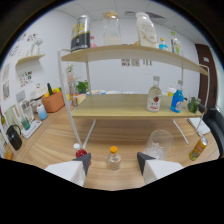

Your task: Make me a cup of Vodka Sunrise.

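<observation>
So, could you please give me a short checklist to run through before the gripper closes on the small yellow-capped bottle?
1. Gripper fingers open: ok.
2. Small yellow-capped bottle stands between the fingers, gaps both sides: ok.
3. Bottle upright on the table: ok.
4. Red-capped bottle clear of the left finger: not ok, it sits right beside it.
5. Clear glass upright, ready for pouring: ok.
6. Yellow-capped bottle's contents right for the drink: cannot tell.

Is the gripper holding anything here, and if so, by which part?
Nothing is held. The gripper is open; the small yellow-capped bottle stands on the wooden table between its fingers, with gaps on both sides.
</observation>
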Demonstrator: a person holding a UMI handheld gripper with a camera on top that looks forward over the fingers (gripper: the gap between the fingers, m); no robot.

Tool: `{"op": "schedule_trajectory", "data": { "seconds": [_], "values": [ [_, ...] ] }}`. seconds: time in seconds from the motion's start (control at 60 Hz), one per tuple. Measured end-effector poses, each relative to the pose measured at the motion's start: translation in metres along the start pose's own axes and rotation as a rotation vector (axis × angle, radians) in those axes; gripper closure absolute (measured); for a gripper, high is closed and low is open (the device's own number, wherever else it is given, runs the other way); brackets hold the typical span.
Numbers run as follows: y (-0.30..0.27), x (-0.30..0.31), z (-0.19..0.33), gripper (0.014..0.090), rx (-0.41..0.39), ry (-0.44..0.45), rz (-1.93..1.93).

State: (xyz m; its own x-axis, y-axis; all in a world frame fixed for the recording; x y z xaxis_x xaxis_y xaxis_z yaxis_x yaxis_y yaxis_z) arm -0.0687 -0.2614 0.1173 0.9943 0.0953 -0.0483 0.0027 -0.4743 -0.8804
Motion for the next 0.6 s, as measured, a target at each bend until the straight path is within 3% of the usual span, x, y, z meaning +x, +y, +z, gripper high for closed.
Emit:
{"op": "schedule_trajectory", "data": {
  "seconds": [0.15,0.383,0.6],
  "values": [
    [-0.027,0.020,-0.054,0.0183,0.075,0.003,0.015],
    [-0.032,0.099,-0.099,0.0185,0.066,0.090,0.031],
    [-0.123,0.161,-0.113,0.0191,0.179,0.145,0.084]
  ]
}}
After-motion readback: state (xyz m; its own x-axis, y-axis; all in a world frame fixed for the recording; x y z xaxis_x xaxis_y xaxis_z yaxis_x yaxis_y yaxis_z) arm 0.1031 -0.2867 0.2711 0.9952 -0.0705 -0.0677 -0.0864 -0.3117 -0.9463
